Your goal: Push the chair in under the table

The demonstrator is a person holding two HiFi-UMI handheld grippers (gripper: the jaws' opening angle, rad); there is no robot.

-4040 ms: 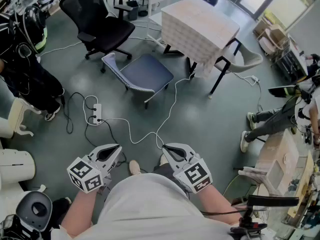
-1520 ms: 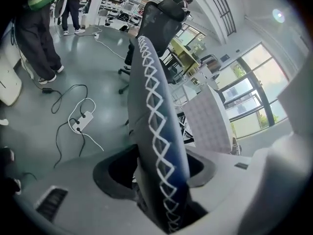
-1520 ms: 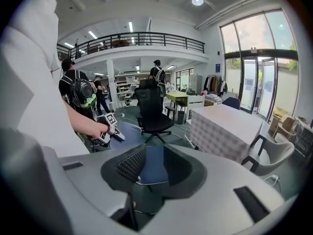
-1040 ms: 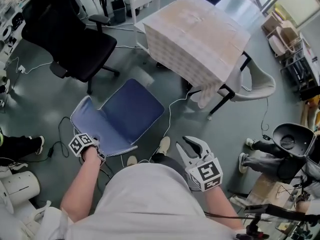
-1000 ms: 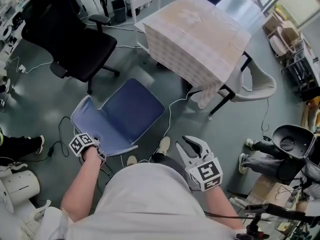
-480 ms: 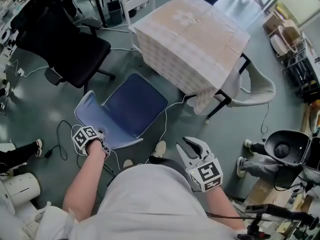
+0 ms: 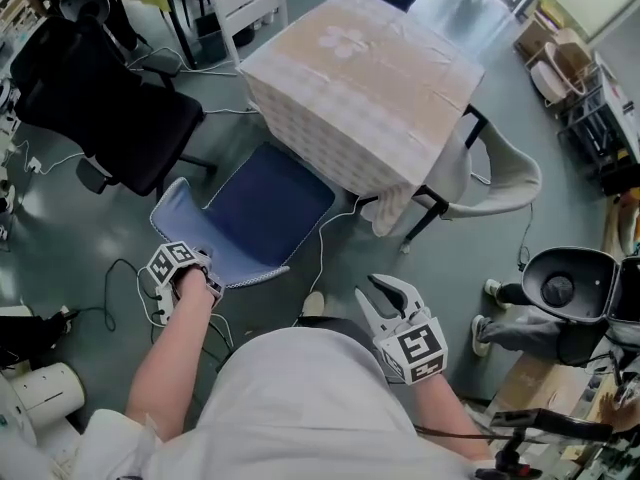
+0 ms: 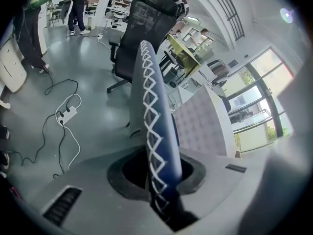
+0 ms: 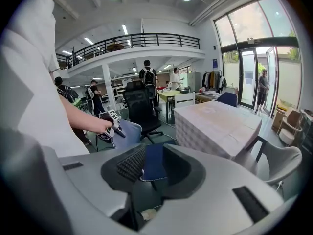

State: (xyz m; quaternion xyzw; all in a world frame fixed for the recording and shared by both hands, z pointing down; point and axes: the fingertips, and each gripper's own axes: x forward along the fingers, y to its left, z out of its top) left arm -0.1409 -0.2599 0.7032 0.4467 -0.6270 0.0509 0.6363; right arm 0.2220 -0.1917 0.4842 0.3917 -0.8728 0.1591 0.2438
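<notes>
The blue chair (image 7: 265, 208) stands on the grey floor with its seat's far edge tucked under the hanging cloth of the table (image 7: 365, 68). My left gripper (image 7: 198, 258) is shut on the top edge of the chair's backrest (image 7: 185, 230). In the left gripper view the backrest's blue edge with white zigzag stitching (image 8: 154, 131) runs up between the jaws of that gripper (image 8: 159, 175). My right gripper (image 7: 365, 285) hangs open near my body, apart from the chair, with nothing in it. Through the right gripper (image 9: 154, 168) I see the blue seat (image 9: 154, 161) and the table (image 9: 215, 124).
A black office chair (image 7: 100, 118) stands left of the blue chair. A pale plastic chair (image 7: 500, 168) sits at the table's right side, and a white chair (image 7: 250, 3) beyond it. Cables (image 7: 330, 238) and a power strip (image 8: 66, 115) lie on the floor. People stand far back.
Four seconds ago both grippers were free. Over the last second the left gripper, holding the backrest, has moved toward the table and the chair's seat has slid under the cloth's edge.
</notes>
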